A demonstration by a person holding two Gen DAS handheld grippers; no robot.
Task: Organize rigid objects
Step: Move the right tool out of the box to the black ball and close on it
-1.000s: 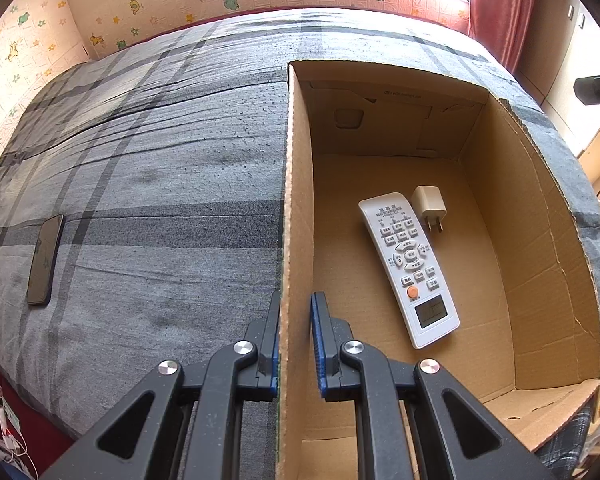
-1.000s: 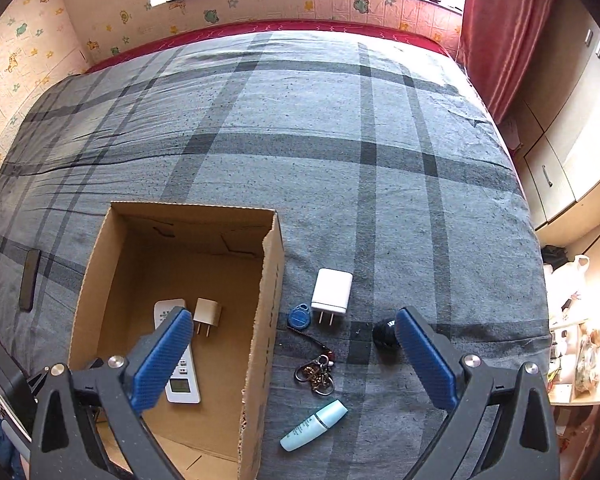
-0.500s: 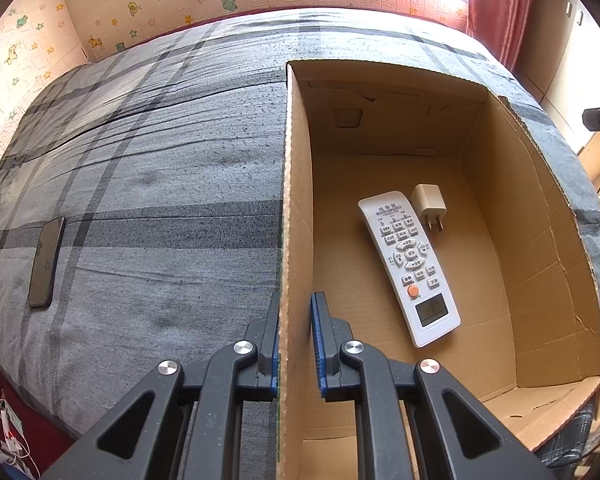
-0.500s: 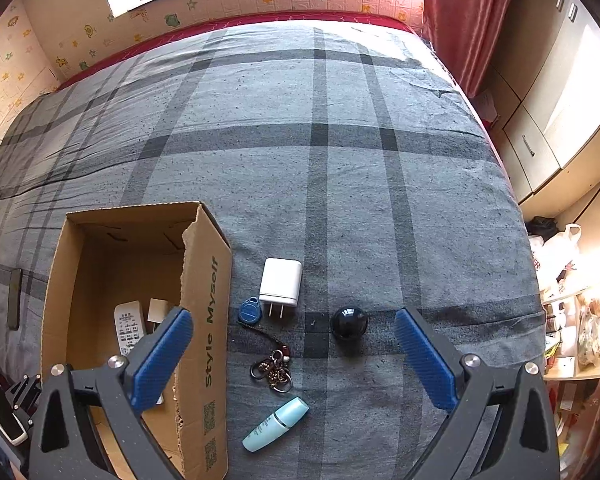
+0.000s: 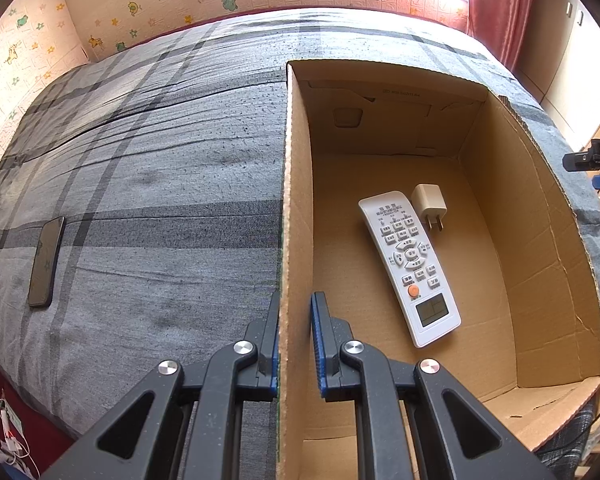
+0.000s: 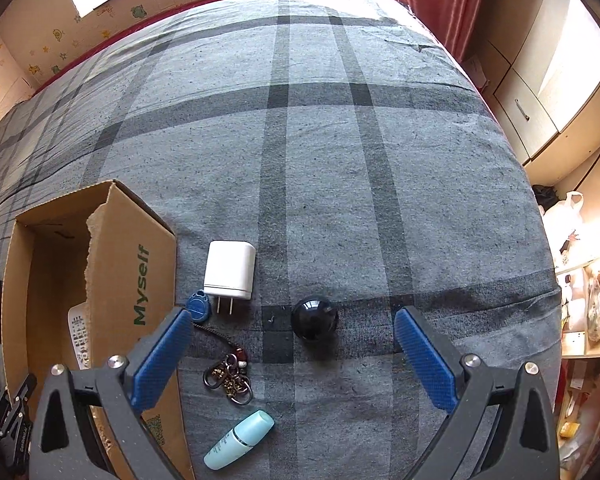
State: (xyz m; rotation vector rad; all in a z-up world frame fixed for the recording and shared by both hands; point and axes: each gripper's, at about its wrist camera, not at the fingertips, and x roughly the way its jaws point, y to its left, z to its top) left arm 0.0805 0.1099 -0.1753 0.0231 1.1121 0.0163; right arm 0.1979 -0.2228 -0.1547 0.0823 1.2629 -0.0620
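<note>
1. Left wrist view: your left gripper (image 5: 295,344) pinches the left wall of the brown cardboard box (image 5: 296,200).
2. Your right gripper (image 6: 292,344) is spread above the glossy black ball (image 6: 314,318) on the grey plaid bed (image 6: 340,152), right of the box.

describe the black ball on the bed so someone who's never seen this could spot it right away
On the grey plaid bedspread, look just right of the open cardboard box, past the white charger and blue key fob. The black ball is the only round, glossy dark thing there.

Open bedspread (image 6: 340,152) beyond ball (image 6: 314,317) (clutter leftward)
</note>
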